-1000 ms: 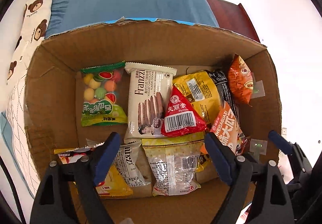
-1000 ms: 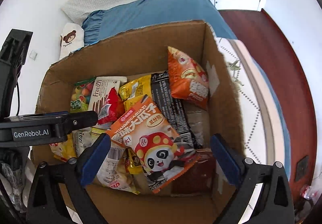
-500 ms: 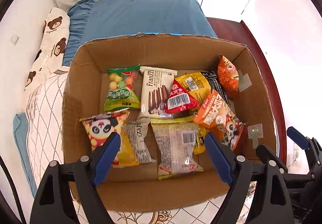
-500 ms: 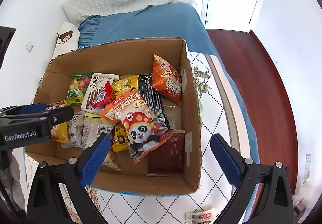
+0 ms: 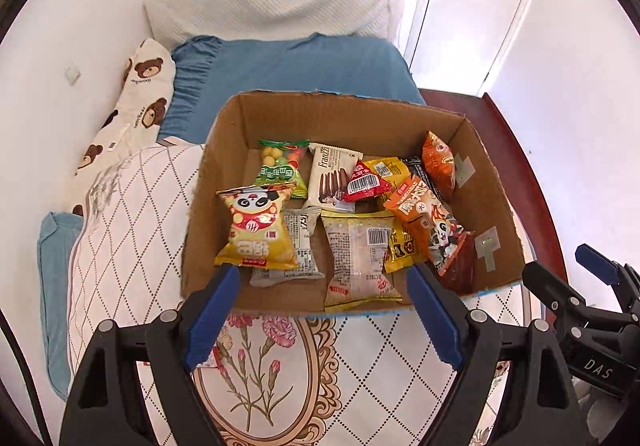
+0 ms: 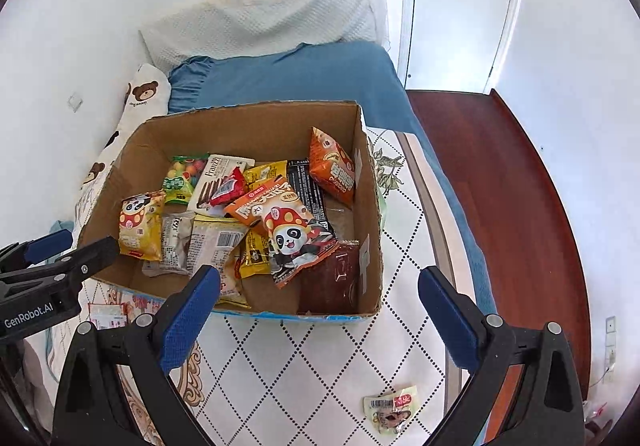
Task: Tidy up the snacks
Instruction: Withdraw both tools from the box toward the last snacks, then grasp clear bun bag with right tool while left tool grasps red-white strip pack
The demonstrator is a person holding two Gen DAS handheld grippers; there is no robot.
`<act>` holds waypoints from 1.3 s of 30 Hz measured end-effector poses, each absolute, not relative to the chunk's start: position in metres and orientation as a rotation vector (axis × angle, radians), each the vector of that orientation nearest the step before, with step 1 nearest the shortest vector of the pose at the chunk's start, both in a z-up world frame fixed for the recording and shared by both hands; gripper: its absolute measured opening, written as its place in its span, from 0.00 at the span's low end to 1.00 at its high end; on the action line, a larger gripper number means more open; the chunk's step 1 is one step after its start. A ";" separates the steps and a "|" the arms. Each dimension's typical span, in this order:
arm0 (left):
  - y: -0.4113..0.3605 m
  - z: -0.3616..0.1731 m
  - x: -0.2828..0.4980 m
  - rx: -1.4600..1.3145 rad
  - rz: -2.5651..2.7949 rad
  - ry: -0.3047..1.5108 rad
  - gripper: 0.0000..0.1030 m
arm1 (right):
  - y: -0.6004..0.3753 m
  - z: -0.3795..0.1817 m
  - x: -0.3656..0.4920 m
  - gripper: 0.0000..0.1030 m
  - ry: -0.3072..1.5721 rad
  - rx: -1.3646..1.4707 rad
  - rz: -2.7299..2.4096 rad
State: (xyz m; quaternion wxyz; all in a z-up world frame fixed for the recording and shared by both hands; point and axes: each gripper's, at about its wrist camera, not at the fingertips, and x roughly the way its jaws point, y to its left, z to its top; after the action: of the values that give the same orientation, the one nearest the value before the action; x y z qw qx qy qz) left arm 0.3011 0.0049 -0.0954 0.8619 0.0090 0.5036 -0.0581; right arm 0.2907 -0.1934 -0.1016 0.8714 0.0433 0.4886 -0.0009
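Above a patterned quilt [image 6: 320,362], the left gripper [image 5: 322,316] and the right gripper [image 6: 318,312] hang side by side at the bottom of their frames, each with its blue-padded jaws spread wide and holding nothing. Each black tool points forward at an open cardboard box [image 5: 496,205] that sits at mid-frame on the bed.

Corrugated brown walls, ragged along the top rim, enclose a loose heap of glossy snack packets. At the box's left edge lies a yellow panda-print bag [image 5: 256,226], partly over a grey-white wrapper [image 5: 300,246]. Behind them, a green bag of coloured candy balls [image 5: 280,167] rests beside a cream Franzzi wafer pack [image 5: 328,177]. A small red triangular packet [image 5: 364,181] overlaps that pack. A clear pouch with a barcode [image 5: 358,254] lies at the near wall. To the right, an orange panda-print bag [image 6: 288,221] slants across a black packet [image 6: 308,185], and an orange crisp bag [image 6: 334,165] leans against the right wall. A dark red packet [image 6: 332,278] fills the near right corner.

Outside the box, one small packet [image 6: 394,408] lies alone on the quilt at lower right of the right wrist view. A blue pillow [image 5: 288,65], a bear-print pillow [image 5: 140,93] and a white door [image 6: 452,5] fill the upper frame.
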 end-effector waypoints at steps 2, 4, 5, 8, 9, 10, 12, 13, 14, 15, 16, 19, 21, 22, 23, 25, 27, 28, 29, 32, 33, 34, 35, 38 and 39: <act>0.008 -0.089 0.287 0.026 -0.115 1.026 0.83 | -0.190 -0.093 0.278 0.98 0.997 0.087 0.007; 0.011 -0.084 0.274 0.033 -0.105 1.005 0.83 | -0.186 -0.086 0.266 0.98 0.974 0.083 0.018; 0.012 -0.082 0.267 0.036 -0.104 0.995 0.83 | -0.183 -0.082 0.259 0.98 0.958 0.076 0.016; 0.015 -0.078 0.248 0.047 -0.098 0.976 0.83 | -0.178 -0.075 0.242 0.98 0.925 0.072 0.018; 0.016 -0.076 0.243 0.049 -0.099 0.971 0.83 | -0.177 -0.072 0.237 0.98 0.916 0.073 0.022; 0.017 -0.075 0.237 0.050 -0.097 0.963 0.83 | -0.175 -0.069 0.231 0.98 0.906 0.068 0.022; 0.018 -0.072 0.227 0.049 -0.094 0.950 0.83 | -0.173 -0.065 0.222 0.98 0.888 0.066 0.027; 0.019 -0.070 0.222 0.046 -0.093 0.942 0.83 | -0.172 -0.063 0.217 0.98 0.882 0.067 0.029; 0.019 -0.068 0.217 0.045 -0.091 0.932 0.83 | -0.172 -0.062 0.213 0.98 0.878 0.066 0.030; 0.019 -0.067 0.213 0.043 -0.093 0.924 0.83 | -0.172 -0.061 0.209 0.98 0.868 0.074 0.034; 0.018 -0.066 0.210 0.044 -0.093 0.919 0.83 | -0.172 -0.059 0.205 0.98 0.861 0.082 0.036; 0.017 -0.067 0.201 0.028 -0.101 0.917 0.83 | -0.172 -0.058 0.195 0.98 0.854 0.105 0.044; 0.018 -0.072 0.198 0.006 -0.105 0.919 0.84 | -0.176 -0.059 0.189 0.98 0.861 0.135 0.049; 0.018 -0.078 0.197 -0.005 -0.110 0.929 0.92 | -0.180 -0.062 0.187 0.98 0.867 0.150 0.045; 0.019 -0.085 0.197 -0.014 -0.106 0.945 0.94 | -0.186 -0.067 0.185 0.98 0.876 0.168 0.032; 0.020 -0.103 0.198 -0.030 -0.088 0.987 0.94 | -0.201 -0.083 0.187 0.98 0.920 0.200 -0.004; 0.020 -0.126 0.200 -0.029 -0.074 1.049 0.94 | -0.221 -0.109 0.188 0.98 0.978 0.259 -0.043; 0.020 -0.139 0.201 -0.028 -0.062 1.085 0.94 | -0.231 -0.125 0.189 0.98 1.021 0.276 -0.059; 0.020 -0.150 0.202 -0.025 -0.052 1.109 0.94 | -0.242 -0.144 0.190 0.98 1.070 0.299 -0.082; 0.021 -0.180 0.204 -0.009 -0.021 1.185 0.94 | -0.269 -0.196 0.193 0.98 1.200 0.388 -0.134; 0.022 -0.187 0.204 -0.011 -0.016 1.206 0.94 | -0.278 -0.215 0.191 0.98 1.247 0.440 -0.153; 0.022 -0.195 0.205 -0.014 -0.013 1.225 0.94 | -0.287 -0.231 0.190 0.98 1.274 0.504 -0.164; 0.022 -0.199 0.205 -0.010 -0.007 1.236 0.94 | -0.296 -0.248 0.188 0.98 1.301 0.568 -0.188; 0.024 -0.210 0.205 0.014 0.011 1.250 0.94 | -0.308 -0.280 0.184 0.95 1.305 0.710 -0.201; 0.025 -0.213 0.206 0.027 0.016 1.253 0.94 | -0.307 -0.286 0.185 0.90 1.307 0.703 -0.208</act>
State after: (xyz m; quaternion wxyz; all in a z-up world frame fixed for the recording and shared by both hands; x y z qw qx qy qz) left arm 0.2061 0.0254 -0.2134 0.8100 0.0125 0.5863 0.0076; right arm 0.1853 -0.3066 -0.2859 0.7321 0.3197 0.5941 -0.0948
